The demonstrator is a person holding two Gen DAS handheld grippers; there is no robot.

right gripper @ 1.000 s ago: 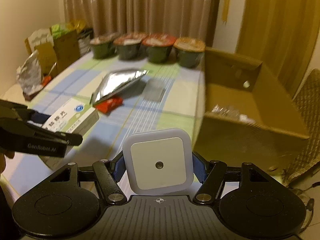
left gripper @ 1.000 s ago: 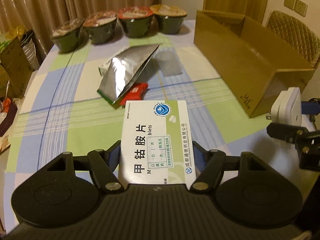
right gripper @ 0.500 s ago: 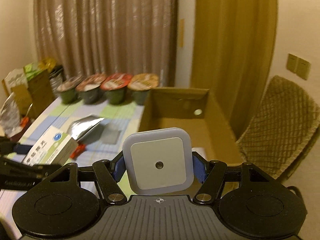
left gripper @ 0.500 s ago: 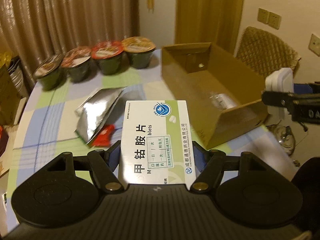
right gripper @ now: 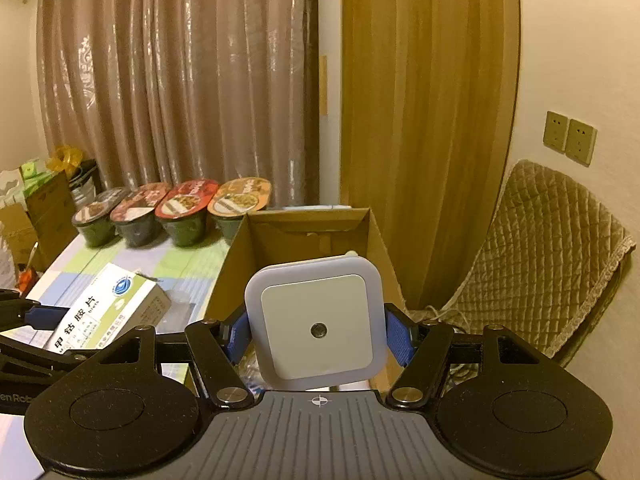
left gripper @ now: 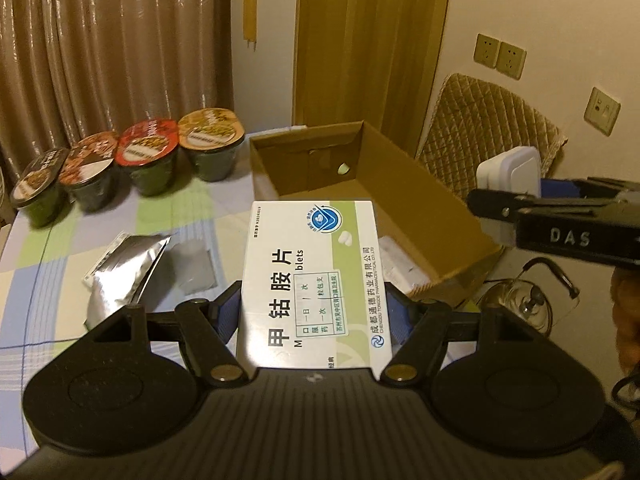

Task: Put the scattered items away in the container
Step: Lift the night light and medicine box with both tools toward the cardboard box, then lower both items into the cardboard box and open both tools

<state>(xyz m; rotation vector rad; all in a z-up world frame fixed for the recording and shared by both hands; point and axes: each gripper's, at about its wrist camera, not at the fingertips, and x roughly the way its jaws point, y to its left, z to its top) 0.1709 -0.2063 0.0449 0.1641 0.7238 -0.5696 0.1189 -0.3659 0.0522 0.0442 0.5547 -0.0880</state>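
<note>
Both grippers loaded — above the cardboard box [left gripper: 424, 216].
Our left gripper [left gripper: 314, 312] clamps a medicine box [left gripper: 312, 280]; our right gripper [right gripper: 318, 332] pinches a night light [right gripper: 316, 320] (white, square).

The cardboard box [left gripper: 420, 216] stands open on top, its far half bare; something pale, hard to identify, lies near its front wall. Four noodle bowls [left gripper: 148, 160] line the desk's [left gripper: 40, 280] far edge.

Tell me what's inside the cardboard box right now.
In the cardboard box, something pale and crinkly, perhaps plastic-wrapped, lies at the near end. The medicine box covers part of it; the far floor looks bare.
</note>
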